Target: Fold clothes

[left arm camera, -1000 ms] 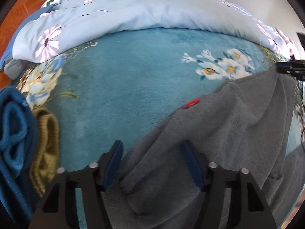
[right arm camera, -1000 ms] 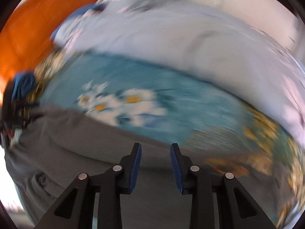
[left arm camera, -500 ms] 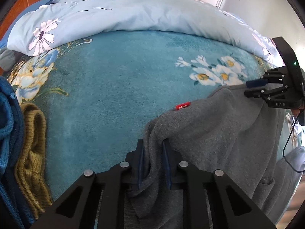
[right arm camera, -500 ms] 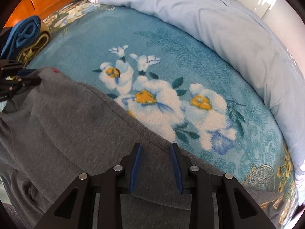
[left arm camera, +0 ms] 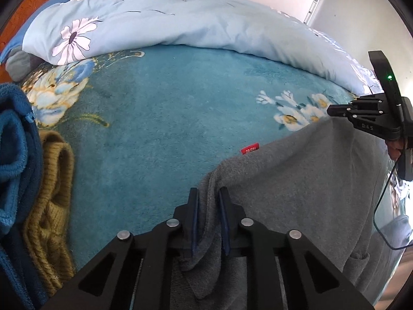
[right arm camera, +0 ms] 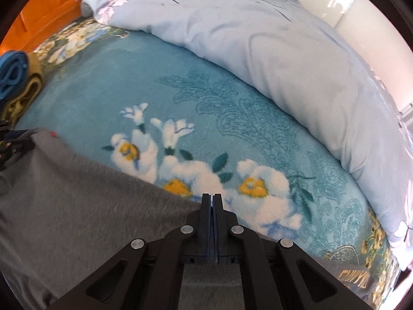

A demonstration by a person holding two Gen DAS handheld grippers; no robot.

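Left gripper [left arm camera: 208, 193] nearest in the left wrist view, jaws narrow and easing apart a touch, a bunched fold of the grey garment [left arm camera: 296, 186] between the blue pads [left arm camera: 194, 214], which press on it from both sides. Right gripper [right arm camera: 212, 199] in its own view has both pads flat together, no visible gap; the grey garment's top edge runs right at the fingertips, and whether cloth is actually pinched between them cannot be told there. From the left wrist view the right gripper [left arm camera: 333, 109] sits at the garment's far right corner, tips touching the cloth edge, a bit of the person's hand [left arm camera: 395, 148] behind it and a thin black cable [left arm camera: 382, 206] hanging down. Garment lies spread on the teal floral blanket [left arm camera: 160, 118], upper edge stretched between the two grippers, small red tag [left arm camera: 249, 148] at that edge. Left of the garment, well apart: folded blue fleece [left arm camera: 15, 149] and mustard knit [left arm camera: 51, 193] side by side, touching. Farther back a light blue flowered duvet [left arm camera: 180, 23] heaped across the bed. Orange wood [right arm camera: 38, 7] behind at far left, white wall [left arm camera: 348, 18] at far right.
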